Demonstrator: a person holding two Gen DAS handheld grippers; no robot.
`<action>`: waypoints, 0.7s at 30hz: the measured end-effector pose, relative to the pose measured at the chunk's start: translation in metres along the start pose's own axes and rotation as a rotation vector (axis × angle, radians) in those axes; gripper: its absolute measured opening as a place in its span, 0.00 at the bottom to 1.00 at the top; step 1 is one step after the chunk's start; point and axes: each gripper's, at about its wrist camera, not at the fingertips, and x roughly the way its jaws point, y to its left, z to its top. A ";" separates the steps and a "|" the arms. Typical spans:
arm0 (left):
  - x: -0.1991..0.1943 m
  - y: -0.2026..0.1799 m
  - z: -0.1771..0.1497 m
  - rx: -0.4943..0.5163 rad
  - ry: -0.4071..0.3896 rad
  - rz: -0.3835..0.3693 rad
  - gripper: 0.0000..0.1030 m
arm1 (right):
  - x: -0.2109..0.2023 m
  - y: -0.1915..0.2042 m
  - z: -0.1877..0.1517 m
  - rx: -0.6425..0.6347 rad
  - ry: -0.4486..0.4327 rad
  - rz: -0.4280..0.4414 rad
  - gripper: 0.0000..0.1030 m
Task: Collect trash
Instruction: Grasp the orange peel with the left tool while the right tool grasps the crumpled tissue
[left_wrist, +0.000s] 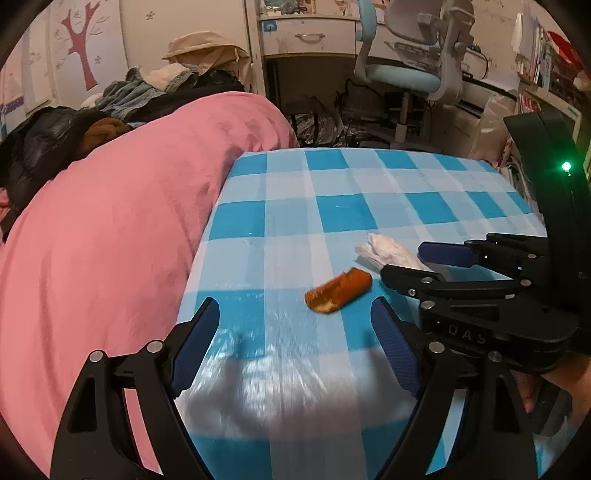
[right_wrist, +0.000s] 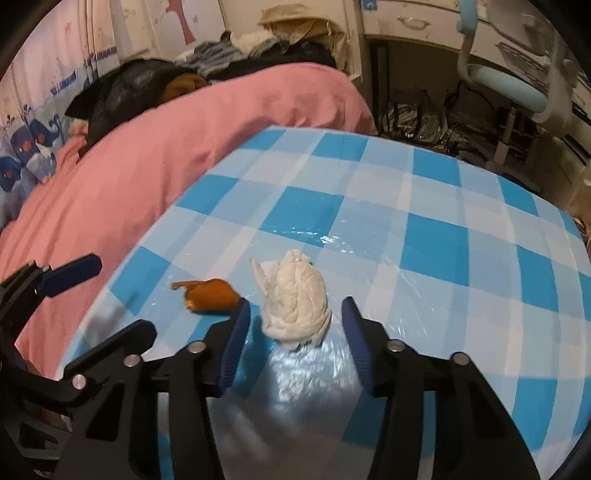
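bedroom clutter fills the background: a pink quilt (left_wrist: 110, 229), soft and matte, lies heaped just left of the checked tablecloth (left_wrist: 332, 206), and a desk chair (left_wrist: 406, 74) stands beyond the cloth's far edge. the tablecloth is the landmark: blue-and-white squares under a glossy, wrinkled plastic film, stretched flat.

task status, judged from this layout: nothing is collected yet. two trash items lie on the tablecloth, near its front edge. no bin is in view.

the crumpled tissue (right_wrist: 295, 299) is white, soft and lumpy, with a twisted tail. the right gripper (right_wrist: 295, 314) brackets it; the jaws stand partly spread, with a gap showing on both sides of the wad.

the orange food scrap (left_wrist: 338, 290), oblong, with a pale torn end, lies just left of the tissue. the left gripper (left_wrist: 295, 314) hangs nearer than it, jaws spread wide and empty.
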 end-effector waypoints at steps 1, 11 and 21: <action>0.006 -0.001 0.003 0.004 0.006 -0.002 0.78 | 0.003 -0.002 0.001 -0.004 0.013 -0.001 0.36; 0.044 -0.034 0.011 0.105 0.102 -0.024 0.33 | -0.007 -0.033 -0.004 -0.007 0.023 -0.025 0.19; -0.037 -0.014 -0.008 -0.068 0.042 -0.148 0.11 | -0.093 -0.036 -0.025 0.146 -0.086 0.133 0.19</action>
